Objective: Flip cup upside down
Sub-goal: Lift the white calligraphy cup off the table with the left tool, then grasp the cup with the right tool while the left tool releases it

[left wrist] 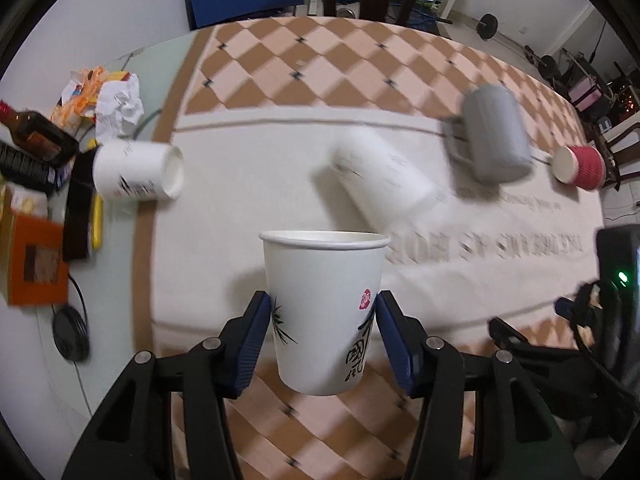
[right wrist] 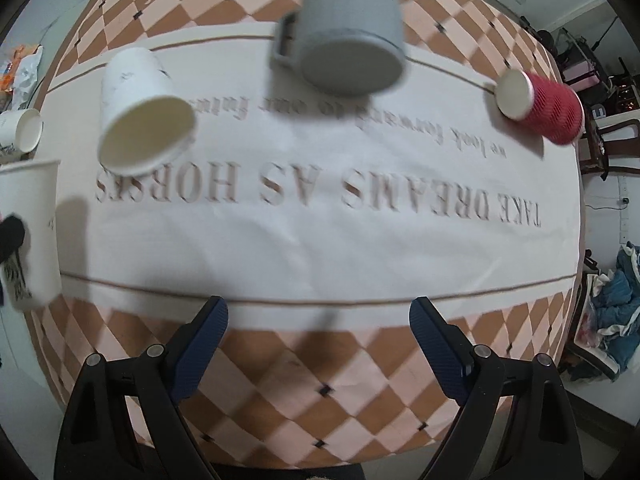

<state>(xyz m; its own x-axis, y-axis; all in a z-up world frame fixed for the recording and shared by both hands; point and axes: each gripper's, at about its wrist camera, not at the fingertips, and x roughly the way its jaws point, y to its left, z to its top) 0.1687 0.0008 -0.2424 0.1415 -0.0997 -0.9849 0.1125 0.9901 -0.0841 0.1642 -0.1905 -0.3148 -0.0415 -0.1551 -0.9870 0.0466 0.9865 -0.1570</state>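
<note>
Because the task calls for turning it over, the printed paper cup (left wrist: 325, 312) sits clamped between the two blue pads of the left gripper (left wrist: 323, 334), pinched across its lower-middle wall so the rim and base stay free to swing. It appears lifted clear of the checkered tablecloth (left wrist: 360, 56), though its base hides the cloth directly beneath, so I judge that rather than see it. Its long axis runs upright, mouth up and narrower base down; the flip itself is not yet done. A side grip like this suits a wrist roll about the fingers' line, which should bring the mouth to face down.

Off to the side, the right gripper (right wrist: 319, 336) hangs over the near edge of the cloth with its fingers spread wide and nothing between them, likely kept out of the way. Further back lie a plain white cup (right wrist: 140, 110), a grey mug (right wrist: 352, 36) and a red ribbed cup (right wrist: 548, 108), all on their sides, with another white cup (left wrist: 136, 176) near the clutter at the left
</note>
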